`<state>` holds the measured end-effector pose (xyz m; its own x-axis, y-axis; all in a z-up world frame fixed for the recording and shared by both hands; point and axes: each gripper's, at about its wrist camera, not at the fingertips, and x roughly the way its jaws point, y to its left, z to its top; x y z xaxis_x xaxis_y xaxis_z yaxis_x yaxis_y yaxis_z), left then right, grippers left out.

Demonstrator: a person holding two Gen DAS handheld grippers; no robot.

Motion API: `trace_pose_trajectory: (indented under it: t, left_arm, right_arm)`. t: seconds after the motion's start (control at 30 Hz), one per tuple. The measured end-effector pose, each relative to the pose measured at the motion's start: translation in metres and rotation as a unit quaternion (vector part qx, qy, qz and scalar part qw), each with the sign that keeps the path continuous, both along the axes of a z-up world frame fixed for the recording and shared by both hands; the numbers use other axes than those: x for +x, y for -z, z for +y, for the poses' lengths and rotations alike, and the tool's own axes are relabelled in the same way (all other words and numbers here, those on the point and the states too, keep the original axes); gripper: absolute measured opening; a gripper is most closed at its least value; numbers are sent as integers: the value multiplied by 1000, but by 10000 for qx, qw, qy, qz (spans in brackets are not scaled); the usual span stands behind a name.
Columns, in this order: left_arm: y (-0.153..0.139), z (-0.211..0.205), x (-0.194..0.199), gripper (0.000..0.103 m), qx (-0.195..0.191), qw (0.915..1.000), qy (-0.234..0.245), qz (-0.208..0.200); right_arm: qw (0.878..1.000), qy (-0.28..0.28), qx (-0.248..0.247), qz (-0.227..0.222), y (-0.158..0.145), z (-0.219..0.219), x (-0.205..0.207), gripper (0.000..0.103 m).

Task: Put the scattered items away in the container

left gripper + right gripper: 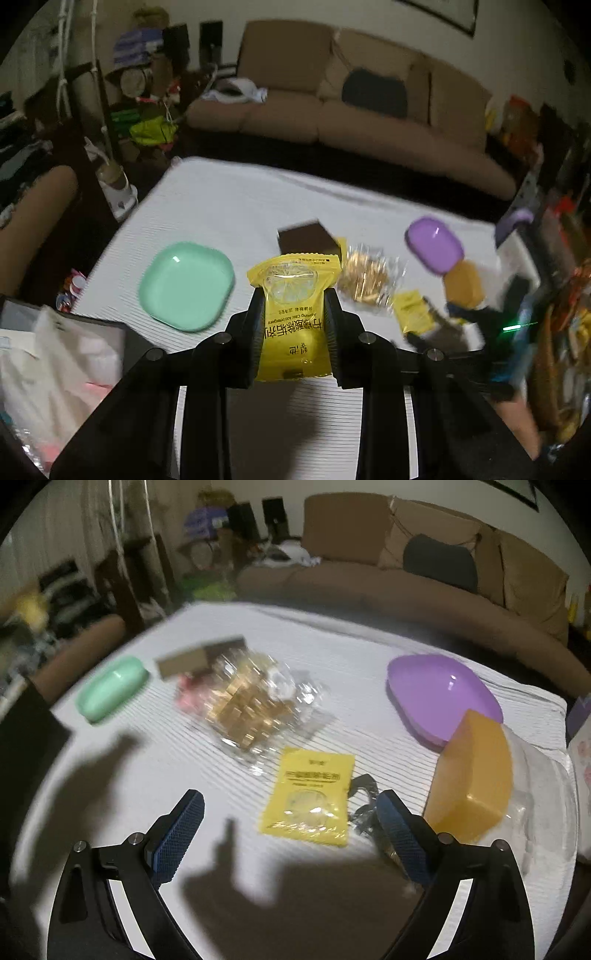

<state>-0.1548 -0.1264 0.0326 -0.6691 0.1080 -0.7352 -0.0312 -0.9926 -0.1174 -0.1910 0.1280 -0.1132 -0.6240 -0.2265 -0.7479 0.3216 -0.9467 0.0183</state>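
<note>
left wrist view: sachet between left gripper fingers, raised above tabletop. dish lies left of it, box behind it, cellophane pack to its right. right wrist view: second sachet lies ahead between right gripper fingers; bowl far right, block before the bowl.

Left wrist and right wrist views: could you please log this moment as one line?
left gripper: shut on yellow sachet | right gripper: open above second yellow sachet | green dish: empty
</note>
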Motion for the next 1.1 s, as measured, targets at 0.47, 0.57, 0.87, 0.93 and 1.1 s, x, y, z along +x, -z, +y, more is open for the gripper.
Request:
trace_pose_trajectory:
  t: [0.47,0.57,0.87,0.93,1.1]
  left_arm:
    - [-37,-15,18,28,-194,9986,-281,411]
    - [-57,3,31,28,-237,9982,-82,550]
    - [-121,45,112,28,-236,9942,474,939]
    - [-126,52,128,28,-243,9936,539,966]
    - [-130,76,162,28,-277,9919,793,948]
  right_arm:
    - [9992,-329,93,-194,13,-16,17,57]
    - [9988,-443,-163,-111,-20,-7,35,57]
    - [9654,-131,-2547,538,-148,100,106,57]
    - [9641,43,-2556,719,-166,112,124,57]
    - [9693,517,-2109,1154,-196,129,181,57]
